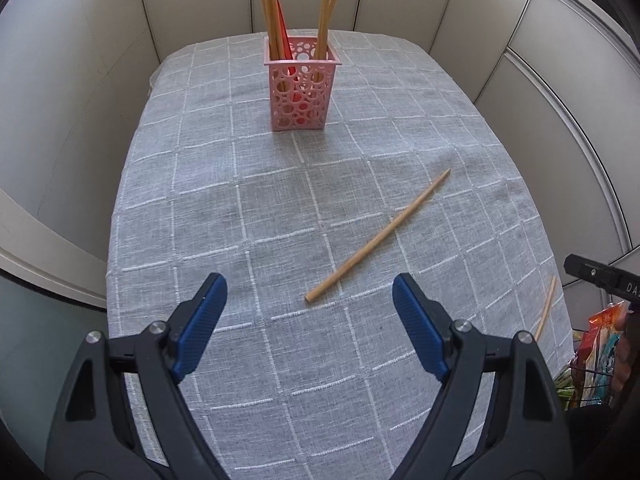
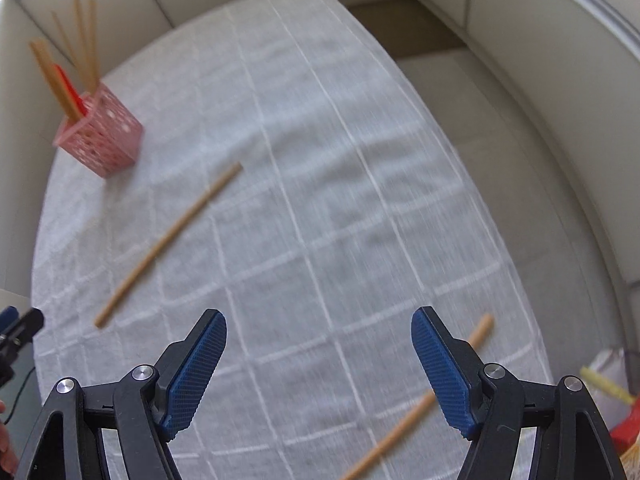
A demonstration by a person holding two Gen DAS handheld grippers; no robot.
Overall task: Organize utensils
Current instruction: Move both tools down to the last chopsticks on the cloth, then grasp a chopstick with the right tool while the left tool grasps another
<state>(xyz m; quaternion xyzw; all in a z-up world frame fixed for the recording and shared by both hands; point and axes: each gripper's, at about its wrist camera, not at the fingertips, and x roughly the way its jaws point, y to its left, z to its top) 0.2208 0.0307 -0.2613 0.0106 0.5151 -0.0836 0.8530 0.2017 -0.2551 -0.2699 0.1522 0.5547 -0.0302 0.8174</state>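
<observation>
A pink perforated holder [image 1: 302, 80] stands upright at the far end of the cloth, with several wooden chopsticks and a red utensil [image 1: 285, 36] in it. One chopstick [image 1: 378, 236] lies loose on the cloth, its near end just ahead of my open left gripper [image 1: 309, 282], which has nothing between its fingers. A second chopstick [image 1: 546, 308] lies at the cloth's right edge. In the blurred right wrist view, my right gripper [image 2: 319, 316] hangs open over the cloth. That second chopstick [image 2: 416, 404] runs under its right finger [image 2: 444, 364]. The holder [image 2: 100, 136] and the first chopstick [image 2: 168, 244] lie far to the left.
A grey checked cloth [image 1: 248, 208] covers the table, with white panel walls [image 1: 80, 100] close around it. Colourful bags [image 1: 600, 344] sit beyond the table's right edge. Part of the right gripper's black body [image 1: 600, 280] shows at the right edge of the left wrist view.
</observation>
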